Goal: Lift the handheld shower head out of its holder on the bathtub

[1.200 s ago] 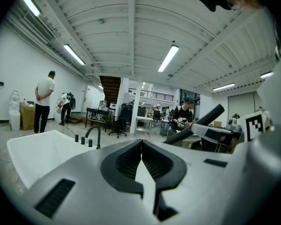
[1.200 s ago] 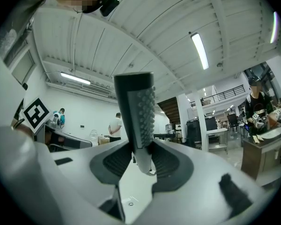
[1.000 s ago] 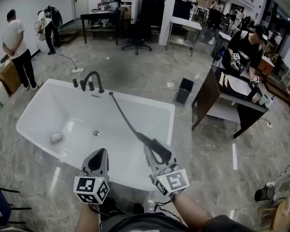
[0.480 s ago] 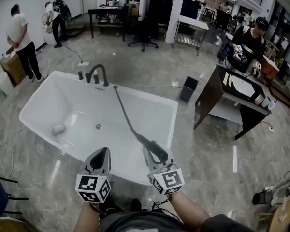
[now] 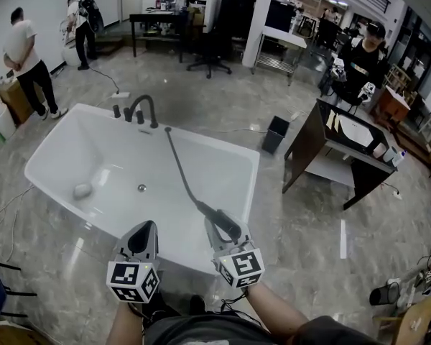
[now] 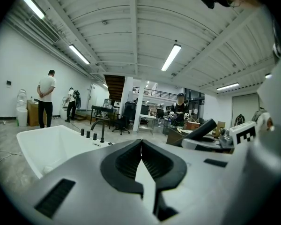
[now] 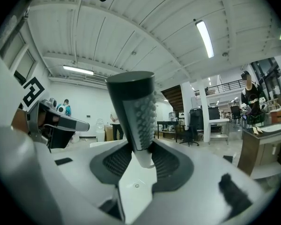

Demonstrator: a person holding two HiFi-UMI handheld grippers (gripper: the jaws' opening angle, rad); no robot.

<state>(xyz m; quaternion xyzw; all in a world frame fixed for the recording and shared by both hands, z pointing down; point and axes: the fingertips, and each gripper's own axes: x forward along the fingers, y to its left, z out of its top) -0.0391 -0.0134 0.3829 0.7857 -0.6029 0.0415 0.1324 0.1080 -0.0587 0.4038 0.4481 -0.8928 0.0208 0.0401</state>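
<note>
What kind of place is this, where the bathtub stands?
Probably a workshop or test hall, not a real bathroom. The white bathtub stands alone on a wide open floor, with an office chair and a work desk behind it.

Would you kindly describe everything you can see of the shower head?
The shower head is a slim dark wand with a grey strip of small nozzle bumps down one face. The right gripper is shut on its lower part, holding it tilted above the tub's near end. A thin dark hose runs from it across the tub to the far rim by the faucet.
</note>
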